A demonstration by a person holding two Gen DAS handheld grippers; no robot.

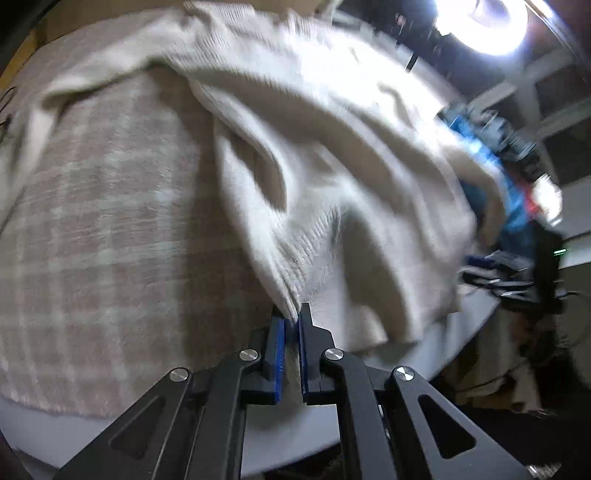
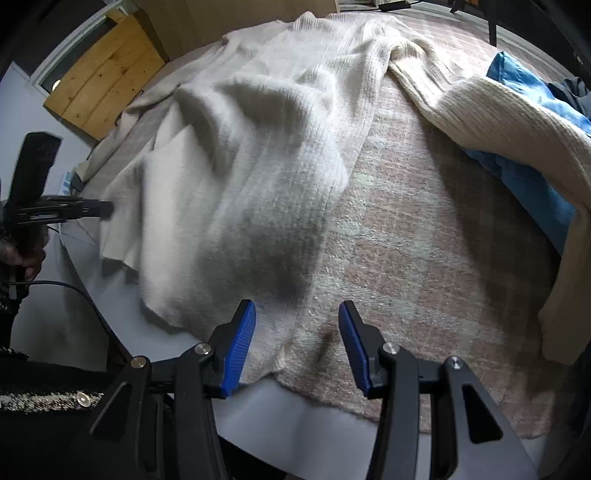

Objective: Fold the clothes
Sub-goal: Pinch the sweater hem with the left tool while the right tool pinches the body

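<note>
Jaws pinch sweater; checked blanket covers grey table.

A bright ring lamp glares above; wooden panel stands behind.

No writing can be read anywhere in either view — no label, brand, number or sign. The cream sweater carries no visible tag or print, and the pink checked blanket under it shows only its woven pattern. The blue pads of the right gripper are ribbed but unmarked, as are those of the left gripper. In the left wrist view a small green light glows on a dark device at the right edge — too blurred to tell whether it forms any characters. The wooden board at the back bears only grain and knots.
</note>
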